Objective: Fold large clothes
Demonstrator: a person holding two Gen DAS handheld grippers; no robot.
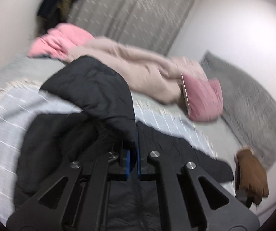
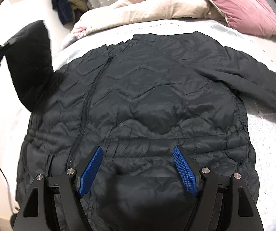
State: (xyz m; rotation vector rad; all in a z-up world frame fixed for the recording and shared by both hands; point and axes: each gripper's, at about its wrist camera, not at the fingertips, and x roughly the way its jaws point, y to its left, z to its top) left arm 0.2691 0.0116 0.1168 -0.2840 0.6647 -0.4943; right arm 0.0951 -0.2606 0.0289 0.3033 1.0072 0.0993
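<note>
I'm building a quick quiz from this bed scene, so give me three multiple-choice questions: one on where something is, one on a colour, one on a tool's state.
1. Where does the jacket lie?
A. spread on the bed
B. on a hanger
C. on the floor

2. What colour is the pillow beyond the jacket?
A. green
B. pink
C. yellow

3. What is the left tool doing?
A. hanging open over nothing
B. shut on the jacket's sleeve
C. holding the pillow

Answers:
1 A, the right wrist view shows it flat on the bed.
2 B, it is plainly pink.
3 B, the blue pads pinch the lifted sleeve, while the right tool is open.
</note>
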